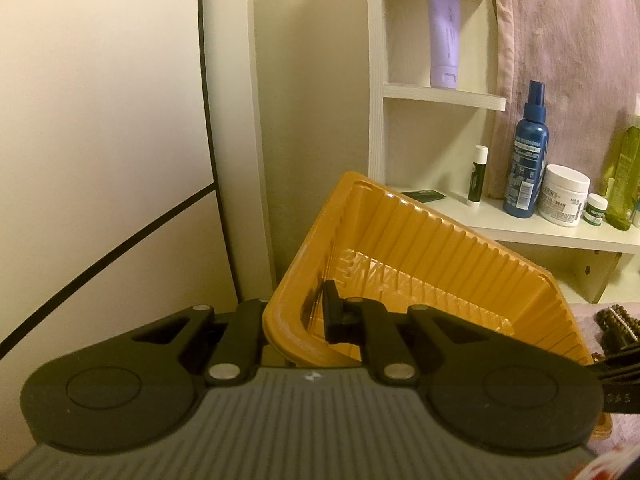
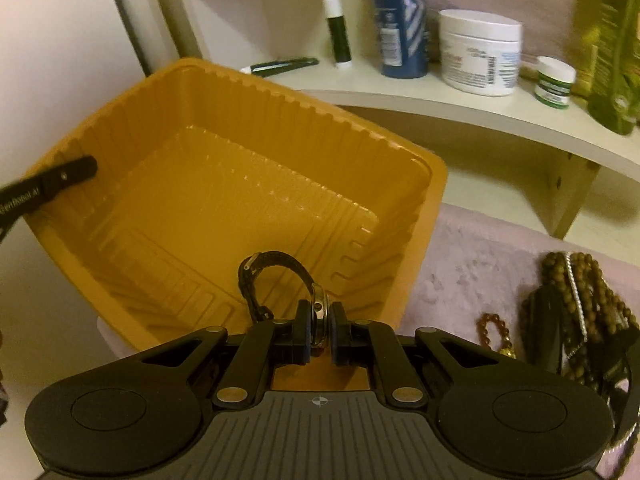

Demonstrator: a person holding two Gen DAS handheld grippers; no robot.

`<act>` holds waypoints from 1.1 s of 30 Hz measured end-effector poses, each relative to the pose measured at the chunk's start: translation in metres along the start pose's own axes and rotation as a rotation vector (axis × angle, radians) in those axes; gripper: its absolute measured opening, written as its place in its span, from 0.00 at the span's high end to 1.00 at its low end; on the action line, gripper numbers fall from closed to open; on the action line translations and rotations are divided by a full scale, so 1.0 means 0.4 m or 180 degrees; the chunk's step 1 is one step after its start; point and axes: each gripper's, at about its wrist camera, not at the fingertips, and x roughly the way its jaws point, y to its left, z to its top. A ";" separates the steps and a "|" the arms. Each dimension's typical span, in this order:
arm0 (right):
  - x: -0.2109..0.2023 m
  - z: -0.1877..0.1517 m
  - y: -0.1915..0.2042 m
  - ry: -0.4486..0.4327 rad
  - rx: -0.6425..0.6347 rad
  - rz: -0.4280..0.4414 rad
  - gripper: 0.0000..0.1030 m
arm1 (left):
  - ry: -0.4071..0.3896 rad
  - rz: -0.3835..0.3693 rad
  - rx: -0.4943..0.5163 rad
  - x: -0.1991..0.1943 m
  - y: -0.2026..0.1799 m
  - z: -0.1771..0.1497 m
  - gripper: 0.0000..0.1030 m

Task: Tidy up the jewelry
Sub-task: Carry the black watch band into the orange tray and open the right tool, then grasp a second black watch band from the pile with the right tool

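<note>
Over the near rim of the tray (image 2: 224, 184), the watch (image 2: 318, 312) sits pinched by its case between the pads of the right hand-held gripper (image 2: 319, 326), its dark strap (image 2: 276, 276) arching forward and left above the tray floor; gripping the rigid case rather than the limp strap probably keeps the piece from swinging and lets it drop cleanly once the pads part. The tray, an orange ribbed plastic container with nothing visible on its floor, appears tilted, its far corner raised toward the shelf (image 2: 460, 108). The left hand-held gripper (image 1: 296, 316) is pressed together on the tray's left wall (image 1: 292, 292), one finger inside and one outside; this hold seems meant to steady the light tray and angle its opening toward the incoming watch. In the right wrist view that gripper's finger (image 2: 76, 170) shows as a dark bar on the tray's left wall. Right of the tray, on a pale pink plush cloth (image 2: 472, 256), lie the pieces not yet sorted: a heap of brown bead strands (image 2: 576, 300) crossed by a thin pale chain, and just beside it a small amber bead bracelet (image 2: 494, 330). Their place close to the tray keeps each transfer short. Behind, the shelf carries toiletries well apart from the work: a lip balm (image 2: 338, 34), a blue spray bottle (image 2: 400, 20), a white jar (image 2: 478, 52), a small jar (image 2: 554, 80) and a green bottle (image 2: 612, 48).
</note>
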 end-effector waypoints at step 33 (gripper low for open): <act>-0.298 -0.141 -0.345 -0.0446 0.0521 -0.0664 0.56 | 0.0035 0.0122 0.0122 0.010 -0.014 0.001 0.87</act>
